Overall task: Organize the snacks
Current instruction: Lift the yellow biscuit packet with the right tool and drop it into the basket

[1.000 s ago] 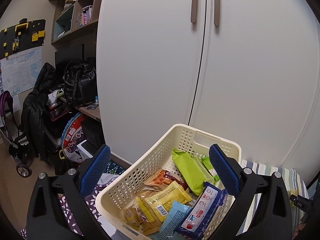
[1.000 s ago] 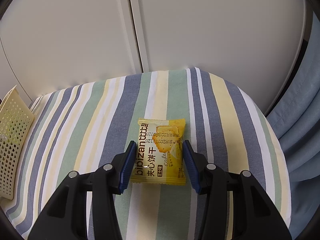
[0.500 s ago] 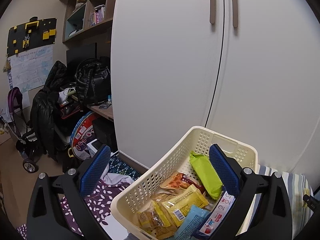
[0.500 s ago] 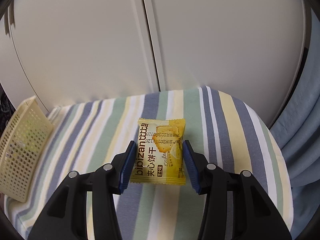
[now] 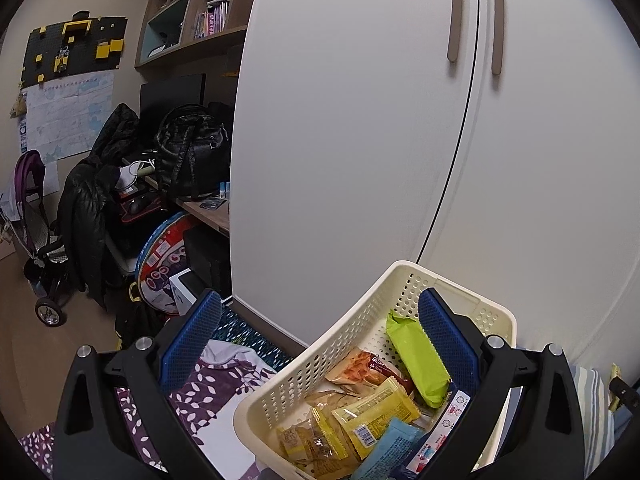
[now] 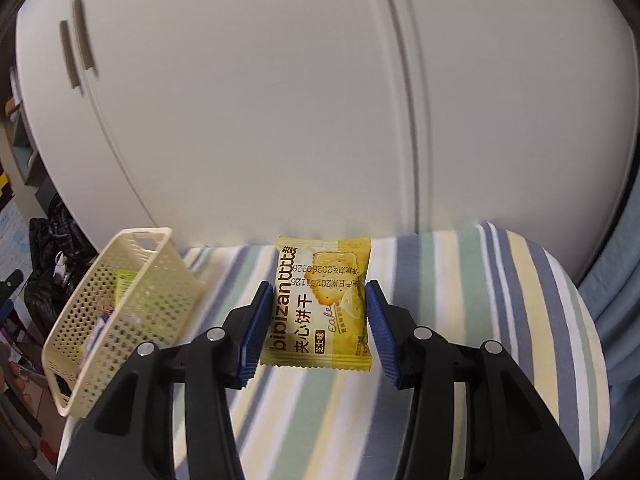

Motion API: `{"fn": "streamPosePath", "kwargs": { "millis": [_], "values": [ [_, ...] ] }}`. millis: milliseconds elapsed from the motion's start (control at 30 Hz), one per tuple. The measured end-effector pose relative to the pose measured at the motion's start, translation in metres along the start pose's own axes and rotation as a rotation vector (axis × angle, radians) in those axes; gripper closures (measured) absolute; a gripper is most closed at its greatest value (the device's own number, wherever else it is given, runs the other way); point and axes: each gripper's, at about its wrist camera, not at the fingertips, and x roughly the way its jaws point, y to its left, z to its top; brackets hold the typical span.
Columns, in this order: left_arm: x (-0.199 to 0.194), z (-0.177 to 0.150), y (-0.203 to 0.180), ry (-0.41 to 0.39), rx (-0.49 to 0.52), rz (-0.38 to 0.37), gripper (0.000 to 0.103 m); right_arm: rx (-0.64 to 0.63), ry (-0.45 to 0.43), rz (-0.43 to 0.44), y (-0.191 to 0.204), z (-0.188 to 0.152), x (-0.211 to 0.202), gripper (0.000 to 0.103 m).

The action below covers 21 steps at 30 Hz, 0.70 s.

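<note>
White wardrobe doors (image 5: 400,152) fill most of what both my cameras see, with two brown handles (image 5: 454,16) side by side at the seam. Below them lies one striped cloth (image 6: 500,300) in blue, green, yellow and white, and on its left edge stands one cream perforated basket (image 5: 352,344).

My left gripper (image 5: 320,344) hovers just above that basket with its two blue pads spread wide and nothing between them. Inside the basket I count one long green packet (image 5: 418,356), one orange-red packet (image 5: 360,368), one pale blue packet (image 5: 386,454), one white-and-red packet (image 5: 448,416) against the right wall, and roughly three yellow ones (image 5: 376,412) piled together; the pile overlaps, so that last count is not certain.

My right gripper (image 6: 316,322) is clenched on a single yellow biscuit packet (image 6: 320,304), one pad pressed to each side edge. The packet is lifted clear of the cloth, to the right of the basket and apart from it.
</note>
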Motion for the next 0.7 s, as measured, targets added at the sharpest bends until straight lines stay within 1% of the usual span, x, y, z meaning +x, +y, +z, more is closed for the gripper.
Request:
{"fn": "streamPosePath", "kwargs": {
  "millis": [167, 367, 533, 700],
  "values": [
    [0.003, 0.000, 0.008, 0.013, -0.031, -0.012, 0.003, -0.057, -0.045, 0.066, 0.045, 0.014, -0.019, 0.055],
    [0.008, 0.001, 0.014, 0.038, -0.051, -0.022, 0.003, -0.097, -0.074, 0.177, 0.100, 0.024, -0.037, 0.055],
    [0.011, 0.000, 0.021, 0.053, -0.072, -0.031, 0.003, -0.141, -0.076, 0.255, 0.149, 0.025, -0.037, 0.055],
    [0.015, 0.000, 0.025, 0.069, -0.076, -0.022, 0.003, -0.170, -0.046, 0.311, 0.188, 0.015, -0.024, 0.055]
  ]
}}
